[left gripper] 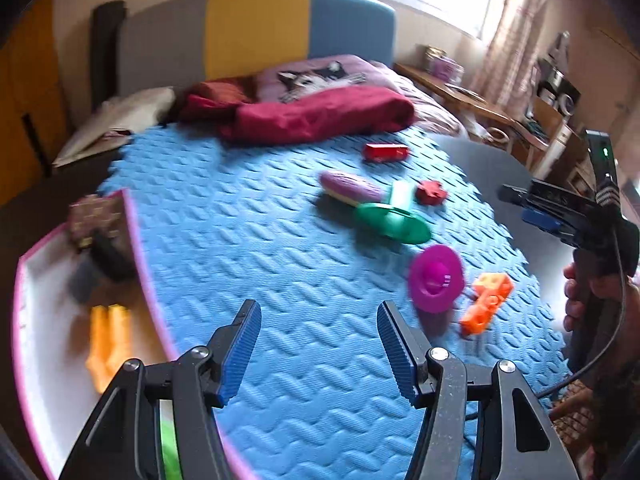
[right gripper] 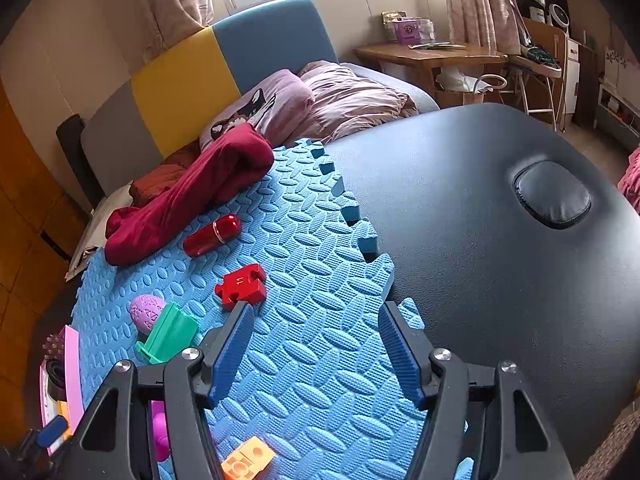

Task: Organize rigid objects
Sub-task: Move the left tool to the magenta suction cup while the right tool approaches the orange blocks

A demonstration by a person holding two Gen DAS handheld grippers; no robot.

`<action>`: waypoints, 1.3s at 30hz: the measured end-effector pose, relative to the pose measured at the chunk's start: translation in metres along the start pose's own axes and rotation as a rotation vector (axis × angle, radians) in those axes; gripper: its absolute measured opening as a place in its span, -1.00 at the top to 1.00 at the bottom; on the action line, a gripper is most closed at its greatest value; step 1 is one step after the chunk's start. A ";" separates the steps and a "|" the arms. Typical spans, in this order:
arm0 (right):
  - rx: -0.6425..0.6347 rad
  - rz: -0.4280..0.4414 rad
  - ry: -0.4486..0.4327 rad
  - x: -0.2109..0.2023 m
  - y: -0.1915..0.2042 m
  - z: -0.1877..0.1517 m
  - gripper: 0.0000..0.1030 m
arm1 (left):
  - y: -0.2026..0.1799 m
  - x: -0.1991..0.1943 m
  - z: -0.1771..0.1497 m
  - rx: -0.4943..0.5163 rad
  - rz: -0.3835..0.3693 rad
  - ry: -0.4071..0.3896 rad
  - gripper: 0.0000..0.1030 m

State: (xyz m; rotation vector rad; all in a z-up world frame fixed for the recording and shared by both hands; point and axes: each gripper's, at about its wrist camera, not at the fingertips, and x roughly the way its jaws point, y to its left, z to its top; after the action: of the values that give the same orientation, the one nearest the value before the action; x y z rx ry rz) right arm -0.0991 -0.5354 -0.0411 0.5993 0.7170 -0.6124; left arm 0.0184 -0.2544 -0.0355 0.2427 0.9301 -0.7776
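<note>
Both grippers' jaws parted, empty; red puzzle block (right gripper: 240, 289) just beyond right gripper (right gripper: 316, 312)

The foam mat (left gripper: 280, 208) covers the bench (right gripper: 500, 240). The tray (left gripper: 36, 320) lies at its left edge. The puzzle block (right gripper: 241, 283) sits behind the egg (right gripper: 147, 309), the folded cloth (right gripper: 192, 196) farthest back.

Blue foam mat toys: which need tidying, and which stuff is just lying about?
For tidying: red puzzle-shaped block, red plastic capsule, purple textured egg, green plastic stand, orange building brick, magenta plastic disc, pink-rimmed tray.

Lying about: crumpled red cloth, pink pillows.
</note>
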 end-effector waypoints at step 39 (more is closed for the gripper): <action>0.008 0.057 0.095 0.014 0.002 -0.003 -0.29 | -0.021 0.057 -0.016 0.042 -0.080 -0.048 -0.11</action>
State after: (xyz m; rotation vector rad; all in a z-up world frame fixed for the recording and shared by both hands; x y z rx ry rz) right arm -0.0906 -0.5359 -0.0531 0.6570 0.7840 -0.5366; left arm 0.0143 -0.2899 -0.0874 0.2236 0.8829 -0.8742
